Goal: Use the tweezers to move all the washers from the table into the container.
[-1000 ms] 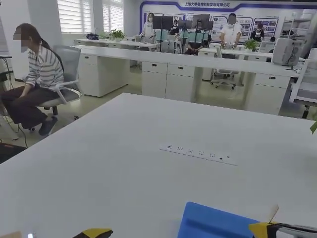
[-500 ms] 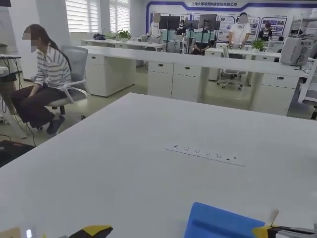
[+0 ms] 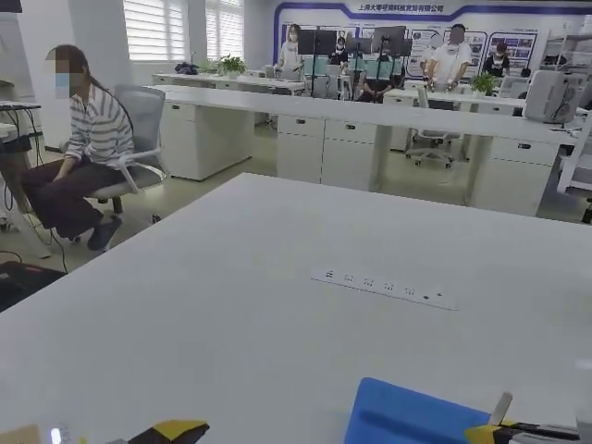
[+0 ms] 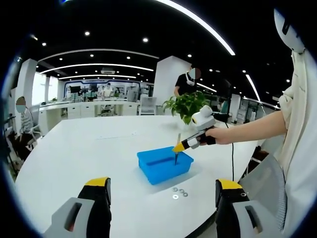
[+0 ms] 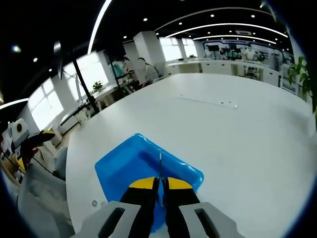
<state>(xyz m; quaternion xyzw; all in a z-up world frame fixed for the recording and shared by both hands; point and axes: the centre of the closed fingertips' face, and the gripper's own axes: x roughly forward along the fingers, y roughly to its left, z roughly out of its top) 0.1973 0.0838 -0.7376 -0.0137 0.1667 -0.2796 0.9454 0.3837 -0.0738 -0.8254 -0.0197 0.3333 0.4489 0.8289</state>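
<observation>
The right hand-held gripper [image 5: 160, 184], jaws pinched shut on slim metal tweezers [image 5: 160, 166], points them tip-down into the shallow blue plastic container [image 5: 124, 163] on the white counter [image 4: 89, 148]. The small metal washers [image 4: 179, 192] lie clustered just outside the container's wall, left of the tip and toward the left hand-held gripper [image 4: 163, 183], which hangs wide open and empty.

container [image 3: 412, 418] cut off below, washers [image 4: 181, 191] tiny

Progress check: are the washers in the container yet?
Out: several washers lie on the table beside the blue container. Inside, cannot tell.
</observation>
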